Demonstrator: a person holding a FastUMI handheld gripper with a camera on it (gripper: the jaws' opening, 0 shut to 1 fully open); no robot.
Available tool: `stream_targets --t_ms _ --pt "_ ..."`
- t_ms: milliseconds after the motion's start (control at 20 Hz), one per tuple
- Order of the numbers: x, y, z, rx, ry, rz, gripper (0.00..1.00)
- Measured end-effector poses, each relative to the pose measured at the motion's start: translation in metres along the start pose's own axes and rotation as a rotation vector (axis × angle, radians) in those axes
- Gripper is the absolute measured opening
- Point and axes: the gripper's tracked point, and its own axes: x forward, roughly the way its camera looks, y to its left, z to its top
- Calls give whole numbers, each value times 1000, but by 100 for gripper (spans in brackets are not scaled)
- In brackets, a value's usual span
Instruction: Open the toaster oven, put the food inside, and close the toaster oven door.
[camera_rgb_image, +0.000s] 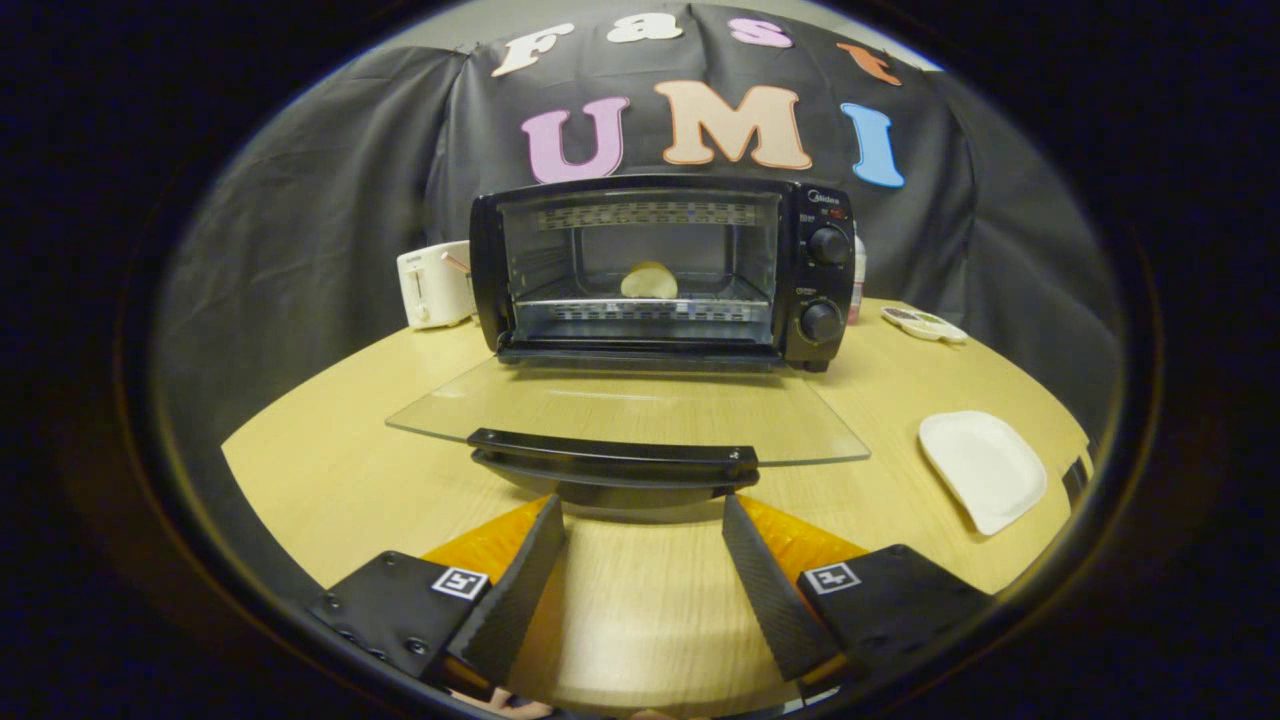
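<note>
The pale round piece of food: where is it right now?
The pale round piece of food sits on the rack inside the black toaster oven, behind its lowered glass door, well beyond the open gripper.

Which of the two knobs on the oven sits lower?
The knob level with the rack and food; the other knob sits above it. The gripper is open.

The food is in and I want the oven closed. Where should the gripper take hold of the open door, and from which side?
Probably by the door handle, the bar along the glass door's front edge, from the front and slightly below. It lies just ahead of the open gripper, wider than the gap between the fingers.
</note>
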Motion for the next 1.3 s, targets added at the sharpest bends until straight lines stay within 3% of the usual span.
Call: stream_targets --t_ms 550,1300 --pt "-11 8 61 71 -136 61 100" --pt "34 5 169 -24 -330 33 99"
